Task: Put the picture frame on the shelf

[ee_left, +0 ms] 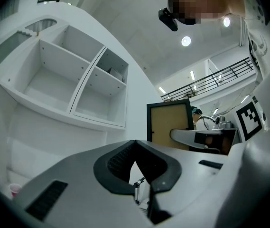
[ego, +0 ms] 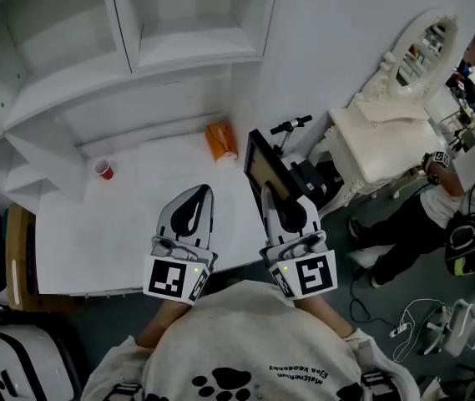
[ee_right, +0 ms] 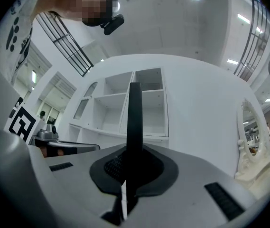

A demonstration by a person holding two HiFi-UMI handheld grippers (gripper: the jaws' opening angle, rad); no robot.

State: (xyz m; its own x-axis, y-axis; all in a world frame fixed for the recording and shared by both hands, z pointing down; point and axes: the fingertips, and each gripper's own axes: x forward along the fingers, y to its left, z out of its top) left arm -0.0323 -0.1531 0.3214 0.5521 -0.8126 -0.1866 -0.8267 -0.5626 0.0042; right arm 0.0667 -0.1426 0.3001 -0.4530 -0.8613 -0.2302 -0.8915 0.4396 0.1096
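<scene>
While right gripper (ego: 269, 190) clamps one picture frame (ego: 262, 165), left gripper (ego: 202, 190) closed, empty; left gripper view shows tan face, right gripper view edge only.

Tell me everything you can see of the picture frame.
The picture frame is rectangular, with a thin black border around a plain tan panel; no picture shows on that face. It stands upright, clamped at its lower edge between the jaws of the right gripper, whose own view shows it edge-on as a narrow black strip. Nothing else is seen touching it. It is held near the right end of the white table, below the white shelves.
</scene>
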